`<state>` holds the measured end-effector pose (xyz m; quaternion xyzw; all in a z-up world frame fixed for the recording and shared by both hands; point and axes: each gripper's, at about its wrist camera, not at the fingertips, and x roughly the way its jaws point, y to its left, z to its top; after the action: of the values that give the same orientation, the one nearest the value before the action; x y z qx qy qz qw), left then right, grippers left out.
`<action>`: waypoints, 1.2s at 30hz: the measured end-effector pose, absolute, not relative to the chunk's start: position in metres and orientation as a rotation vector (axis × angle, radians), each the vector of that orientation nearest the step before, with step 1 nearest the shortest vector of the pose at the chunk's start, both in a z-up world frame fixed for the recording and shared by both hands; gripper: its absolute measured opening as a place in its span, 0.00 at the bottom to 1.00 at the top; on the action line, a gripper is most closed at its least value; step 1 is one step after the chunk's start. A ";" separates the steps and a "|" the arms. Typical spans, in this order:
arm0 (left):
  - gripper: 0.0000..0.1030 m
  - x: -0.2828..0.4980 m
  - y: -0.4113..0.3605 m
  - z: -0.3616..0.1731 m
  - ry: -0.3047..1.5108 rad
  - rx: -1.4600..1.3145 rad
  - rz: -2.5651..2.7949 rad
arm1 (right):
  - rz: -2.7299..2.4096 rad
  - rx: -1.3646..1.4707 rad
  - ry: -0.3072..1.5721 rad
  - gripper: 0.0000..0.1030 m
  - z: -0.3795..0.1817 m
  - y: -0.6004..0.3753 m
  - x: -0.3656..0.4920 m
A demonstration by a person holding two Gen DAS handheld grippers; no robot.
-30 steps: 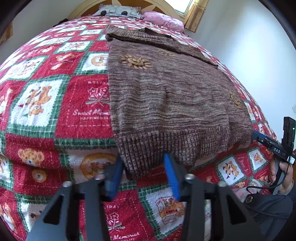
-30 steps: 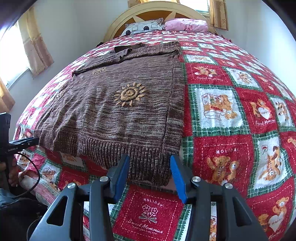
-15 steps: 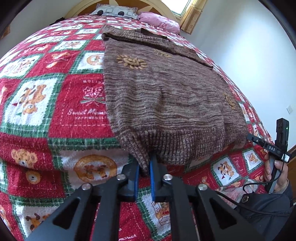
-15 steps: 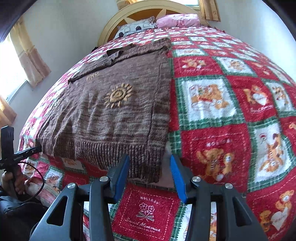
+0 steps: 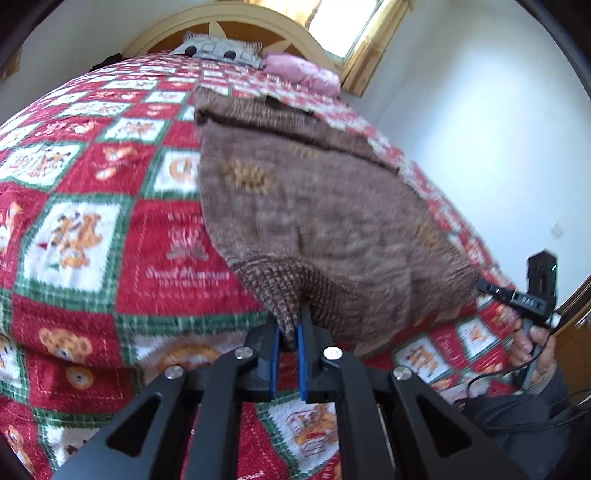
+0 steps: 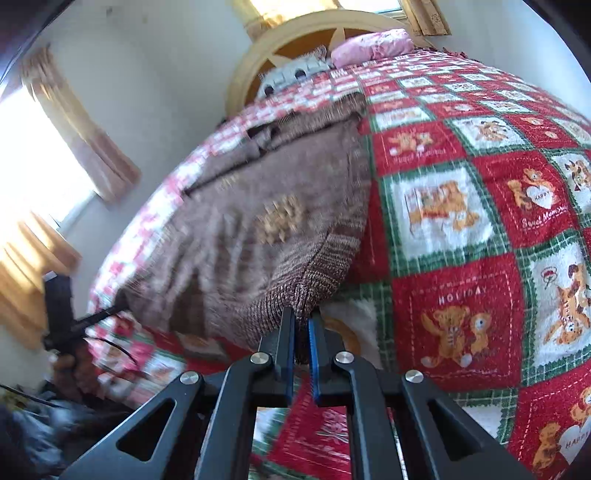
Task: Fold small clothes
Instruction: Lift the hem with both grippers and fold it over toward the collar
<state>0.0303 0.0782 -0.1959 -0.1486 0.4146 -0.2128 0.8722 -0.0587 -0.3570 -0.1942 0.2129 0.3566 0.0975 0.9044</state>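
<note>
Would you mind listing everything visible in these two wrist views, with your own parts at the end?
sweater: one, brown knit with orange sun motifs, spread on the bed, near hem lifted
blanket: one, red, green and white teddy-bear patchwork, covering the bed
pillows: two, one pink, one grey patterned, at the headboard
headboard: one, cream and brown, arched, far end
curtains: tan, at the windows
left gripper: black with blue pads, shut on the sweater's near left hem corner
right gripper: black with blue pads, shut on the near right hem corner
hand: one, holding the right gripper's handle
</note>
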 end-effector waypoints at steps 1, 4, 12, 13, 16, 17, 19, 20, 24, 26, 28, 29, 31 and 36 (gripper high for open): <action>0.07 0.032 0.082 -0.192 0.859 -0.336 -0.458 | 0.214 0.466 0.720 0.06 -0.191 -0.359 -0.059; 0.07 0.035 0.089 -0.180 0.834 -0.368 -0.475 | 0.248 0.523 0.681 0.05 -0.179 -0.362 -0.059; 0.07 0.055 0.083 -0.145 0.749 -0.357 -0.525 | 0.284 0.510 0.590 0.05 -0.138 -0.355 -0.044; 0.07 0.058 0.084 -0.142 0.740 -0.364 -0.526 | 0.284 0.516 0.576 0.05 -0.133 -0.357 -0.041; 0.07 0.071 0.093 -0.134 0.721 -0.401 -0.532 | 0.279 0.525 0.542 0.05 -0.119 -0.363 -0.029; 0.07 0.077 0.097 -0.131 0.716 -0.414 -0.529 | 0.278 0.527 0.533 0.05 -0.115 -0.364 -0.025; 0.07 0.088 0.102 -0.126 0.707 -0.426 -0.518 | 0.279 0.535 0.518 0.05 -0.106 -0.368 -0.014; 0.07 0.092 0.104 -0.124 0.704 -0.429 -0.514 | 0.279 0.543 0.510 0.05 -0.102 -0.370 -0.008; 0.07 0.118 0.110 -0.116 0.687 -0.421 -0.497 | 0.275 0.574 0.497 0.05 -0.090 -0.380 0.017; 0.07 0.129 0.112 -0.114 0.686 -0.414 -0.488 | 0.267 0.575 0.493 0.05 -0.085 -0.382 0.029; 0.07 0.143 0.112 -0.112 0.681 -0.404 -0.476 | 0.261 0.576 0.492 0.05 -0.080 -0.384 0.044; 0.07 0.153 0.113 -0.111 0.682 -0.408 -0.470 | 0.259 0.579 0.494 0.05 -0.078 -0.385 0.052; 0.07 0.165 0.114 -0.109 0.680 -0.420 -0.473 | 0.249 0.577 0.495 0.05 -0.074 -0.387 0.068; 0.07 0.198 0.116 -0.103 0.662 -0.425 -0.460 | 0.235 0.566 0.499 0.05 -0.064 -0.389 0.106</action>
<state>0.1976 0.1165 -0.1028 -0.2054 0.3197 -0.2220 0.8980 0.1057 -0.3892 -0.0641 0.2756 0.2432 0.1143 0.9229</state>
